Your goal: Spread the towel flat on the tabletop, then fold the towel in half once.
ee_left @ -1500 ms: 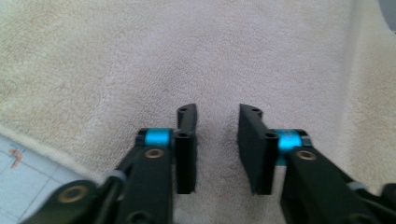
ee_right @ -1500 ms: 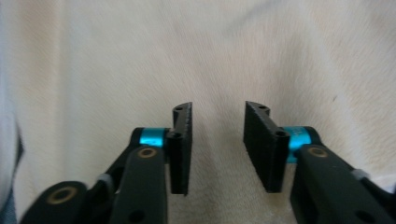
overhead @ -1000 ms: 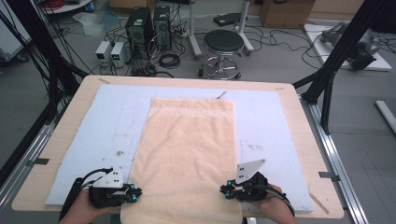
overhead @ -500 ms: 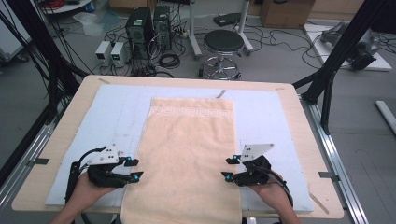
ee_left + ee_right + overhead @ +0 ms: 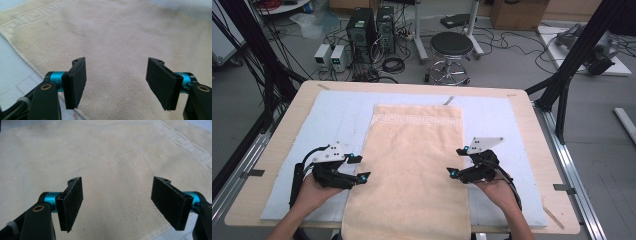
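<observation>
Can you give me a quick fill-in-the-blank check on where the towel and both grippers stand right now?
1. The beige towel lies spread ____ on the light blue mat.
2. The left gripper has its fingers ____, holding nothing.
3. The right gripper sits at the towel's ____ long edge.
4. The towel's patterned border lies at the end ____ from the person.

Missing words: flat; open; right; farthest

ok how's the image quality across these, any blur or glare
High view: even light, no glare, somewhat soft; the towel casts little shadow. Left gripper view: left gripper jaws sharp, towel's far patterned border soft. Right gripper view: right gripper jaws crisp, towel beyond slightly blurred, dimmer.
</observation>
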